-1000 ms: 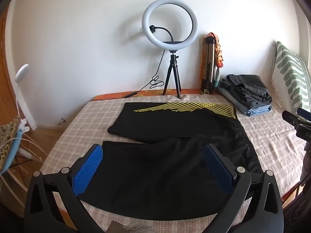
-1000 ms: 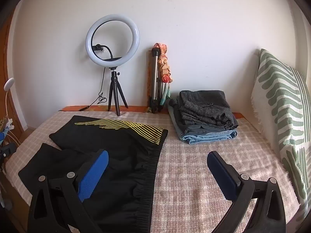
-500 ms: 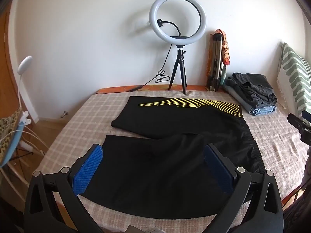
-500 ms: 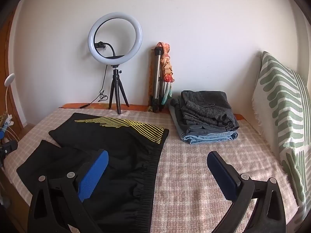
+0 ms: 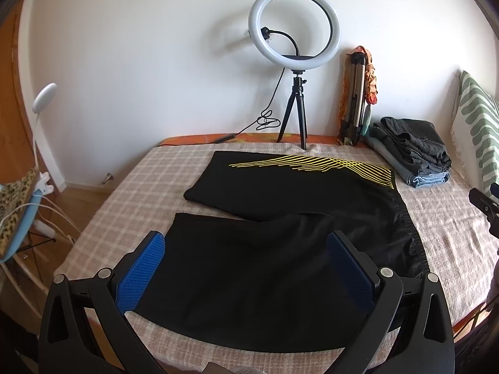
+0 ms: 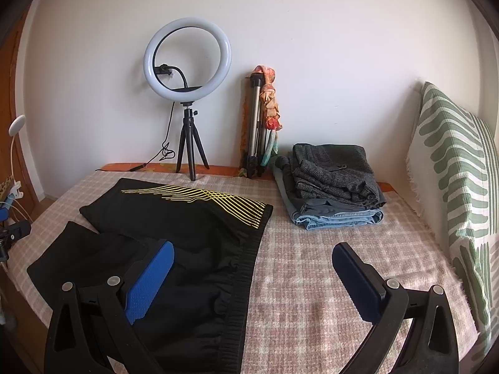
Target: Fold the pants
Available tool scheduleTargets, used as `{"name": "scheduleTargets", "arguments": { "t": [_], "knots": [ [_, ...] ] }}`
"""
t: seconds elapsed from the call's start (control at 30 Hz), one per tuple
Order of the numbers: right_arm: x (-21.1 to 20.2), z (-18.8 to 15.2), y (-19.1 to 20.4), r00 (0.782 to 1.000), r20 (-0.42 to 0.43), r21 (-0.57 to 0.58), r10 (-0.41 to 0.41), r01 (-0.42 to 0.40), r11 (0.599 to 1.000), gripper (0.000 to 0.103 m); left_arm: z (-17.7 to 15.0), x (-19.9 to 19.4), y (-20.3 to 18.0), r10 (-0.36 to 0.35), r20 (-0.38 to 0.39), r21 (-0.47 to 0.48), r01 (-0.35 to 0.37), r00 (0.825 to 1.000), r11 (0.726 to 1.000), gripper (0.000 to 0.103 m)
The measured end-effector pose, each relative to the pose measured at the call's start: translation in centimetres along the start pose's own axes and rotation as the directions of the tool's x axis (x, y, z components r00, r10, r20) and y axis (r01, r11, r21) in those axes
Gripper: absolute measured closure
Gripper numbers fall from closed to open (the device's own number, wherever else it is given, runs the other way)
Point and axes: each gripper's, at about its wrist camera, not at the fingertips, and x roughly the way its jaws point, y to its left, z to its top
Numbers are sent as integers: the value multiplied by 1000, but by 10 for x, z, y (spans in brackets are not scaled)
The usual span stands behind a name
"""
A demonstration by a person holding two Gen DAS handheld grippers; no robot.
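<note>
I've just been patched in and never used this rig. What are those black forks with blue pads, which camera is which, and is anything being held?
Each fork is a hand-held two-finger gripper carrying its own camera. The left gripper looks over the black pants with yellow stripes, spread on the checked bedspread. The right gripper hangs over the elastic waistband. Both are open and hold nothing. Behind stand a white ring light on a tripod and a stack of folded grey and denim clothes.
</note>
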Motion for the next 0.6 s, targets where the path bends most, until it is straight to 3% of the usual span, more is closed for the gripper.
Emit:
{"name": "scheduleTargets", "arguments": {
  "t": [0.6],
  "knots": [
    [3,-1,7,1000,-11,-18,15,-15,1000,0,1,-1,9,29,12,-11,-29,1000,1000,0]
  ]
}}
